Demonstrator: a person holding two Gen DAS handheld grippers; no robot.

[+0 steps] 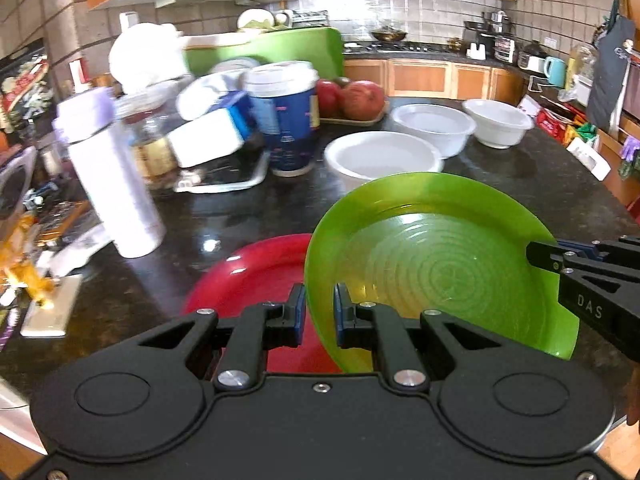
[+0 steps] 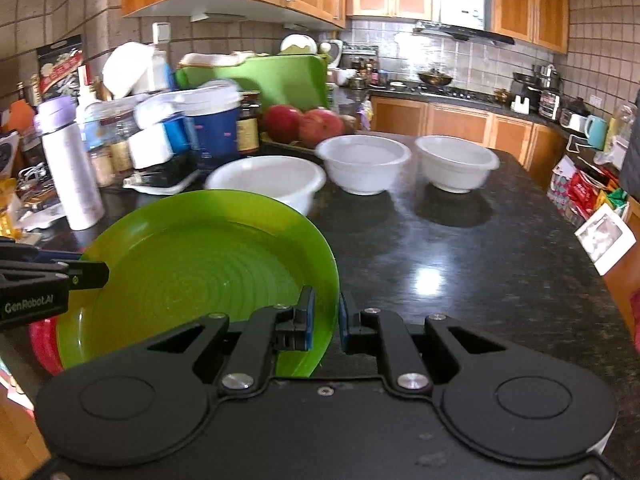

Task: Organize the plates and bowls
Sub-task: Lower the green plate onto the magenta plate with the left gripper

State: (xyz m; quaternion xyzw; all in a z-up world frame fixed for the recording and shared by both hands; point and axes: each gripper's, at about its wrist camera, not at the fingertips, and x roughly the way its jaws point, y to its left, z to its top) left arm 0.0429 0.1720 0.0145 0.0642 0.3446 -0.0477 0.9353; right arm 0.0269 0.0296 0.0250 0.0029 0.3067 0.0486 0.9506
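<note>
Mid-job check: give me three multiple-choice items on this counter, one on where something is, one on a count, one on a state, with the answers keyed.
1. Where is the red plate?
A. Stacked inside a white bowl
B. On the counter, partly under the green plate
C. Leaning on the cutting board

2. How many white bowls are on the counter?
A. One
B. Three
C. Five

3. How is the green plate held?
A. By both grippers, one on each side of the rim
B. By the left gripper alone
C. By nothing, lying flat on the counter

Answers:
1 B: its red edge shows below the green plate in both wrist views.
2 B: near, middle and far bowls stand in a row.
3 A: the left gripper and right gripper each straddle the plate's rim, and it sits tilted.
</note>
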